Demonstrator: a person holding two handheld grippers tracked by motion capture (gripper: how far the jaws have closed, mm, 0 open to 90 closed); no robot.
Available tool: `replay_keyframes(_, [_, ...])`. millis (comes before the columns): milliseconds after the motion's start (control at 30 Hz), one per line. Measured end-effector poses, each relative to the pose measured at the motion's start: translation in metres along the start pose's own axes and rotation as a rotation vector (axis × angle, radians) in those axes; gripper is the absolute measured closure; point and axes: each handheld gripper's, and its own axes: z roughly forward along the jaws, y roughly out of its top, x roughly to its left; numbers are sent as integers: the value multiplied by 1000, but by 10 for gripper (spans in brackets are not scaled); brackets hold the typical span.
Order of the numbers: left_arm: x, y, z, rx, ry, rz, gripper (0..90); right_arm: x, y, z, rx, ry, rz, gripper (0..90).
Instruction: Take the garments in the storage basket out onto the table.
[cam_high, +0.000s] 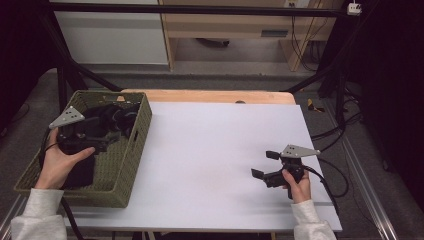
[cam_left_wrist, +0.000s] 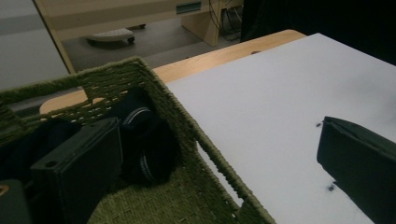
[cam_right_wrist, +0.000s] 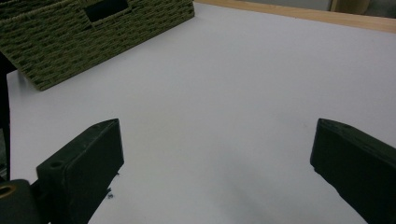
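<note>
A green woven basket (cam_high: 141, 131) stands at the table's left, with dark socks (cam_high: 119, 116) lying inside. In the left gripper view the socks (cam_left_wrist: 148, 144) show pale stripes on their cuffs. My left gripper (cam_high: 116, 134) hovers over the basket, open and holding nothing. In its own view my left gripper (cam_left_wrist: 219, 161) straddles the basket's wall (cam_left_wrist: 189, 123), one jaw inside and the other over the white sheet. My right gripper (cam_high: 265, 164) sits low over the white sheet at the right, open. Nothing lies between the jaws of my right gripper (cam_right_wrist: 219, 149).
A white sheet (cam_high: 215, 150) covers most of the wooden table (cam_high: 210, 96). The basket (cam_right_wrist: 93, 37) lies far off in the right gripper view. Black frame bars, cables and wooden furniture stand beyond the table's far edge.
</note>
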Motion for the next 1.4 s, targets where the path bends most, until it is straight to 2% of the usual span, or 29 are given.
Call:
replay_keyframes(367, [18,10,1,43,57,17,0,0,0,0,2,0,1,27])
replay_keyframes(567, [35,13,2,99,112,21,0,0,0,-1,-2,-3,1,27])
replay_keyframes(633, [44,12,3,125,144,8,0,0,0,0,2,-3,-1,28])
replay_keyframes(667, [44,12,3,125,144,8,0,0,0,0,2,-3,-1,28])
replay_keyframes(700, [50,11,3,130,168,-2,0,0,0,0,4,-2,0,27])
replay_keyframes(933, [63,2,8,149,203,-21,0,0,0,1,5,-5,-3,27])
replay_keyframes(1167, [78,-11,19,210,270,-45,0,0,-1,2,13,-2,-4,27])
replay_keyframes(1300, [84,-17,29,259,291,-41,0,0,-1,3,14,-4,-4,28])
replay_keyframes(1400, [88,-19,33,274,302,-38,0,0,-1,3,16,-3,-5,28])
